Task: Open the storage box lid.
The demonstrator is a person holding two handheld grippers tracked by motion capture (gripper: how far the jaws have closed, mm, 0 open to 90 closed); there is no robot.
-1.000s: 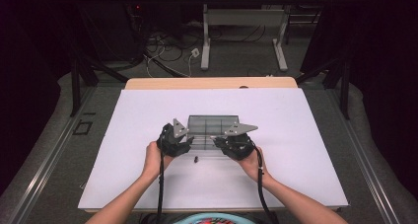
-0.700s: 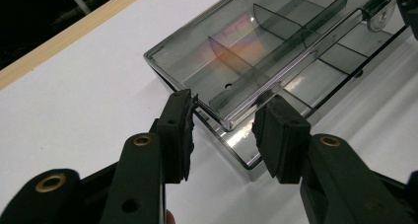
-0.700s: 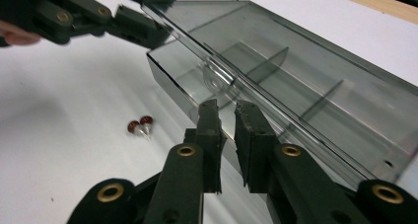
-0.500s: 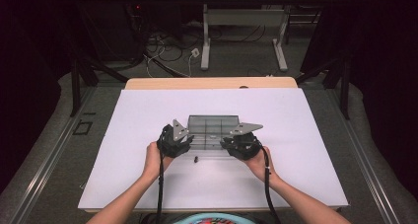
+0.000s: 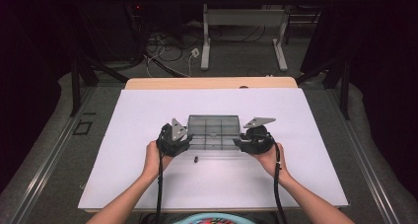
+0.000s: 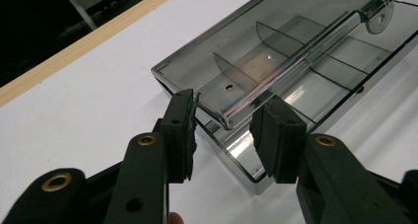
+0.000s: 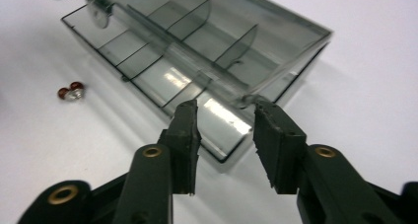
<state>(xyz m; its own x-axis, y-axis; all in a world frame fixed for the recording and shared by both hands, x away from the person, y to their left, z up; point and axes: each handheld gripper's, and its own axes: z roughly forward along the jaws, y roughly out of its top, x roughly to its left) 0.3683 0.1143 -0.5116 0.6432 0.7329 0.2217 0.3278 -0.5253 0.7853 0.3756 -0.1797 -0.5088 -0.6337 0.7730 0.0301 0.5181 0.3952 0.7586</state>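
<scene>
A smoky clear compartment box [image 5: 213, 130] lies mid-table, its lid [image 6: 276, 31] raised a little over the divided base [image 6: 325, 86]. My left gripper [image 5: 189, 141] is at the box's left end. Its jaws stand apart around the lid's near corner [image 6: 224, 130], and I see no squeeze on it. My right gripper [image 5: 238, 142] is at the right end. Its jaws have just been opening and stand apart [image 7: 224, 135] before the box's right corner [image 7: 246, 100], with nothing pressed between the pads.
A small red and silver piece [image 5: 196, 159] lies on the white tabletop [image 5: 315, 174] just in front of the box, also seen in the right gripper view as the small piece [image 7: 70, 92]. A wooden strip [image 5: 212, 83] edges the table's far side.
The right hand has slid to the right along the box's front, out to its right end. The left hand and the box have stayed put.
</scene>
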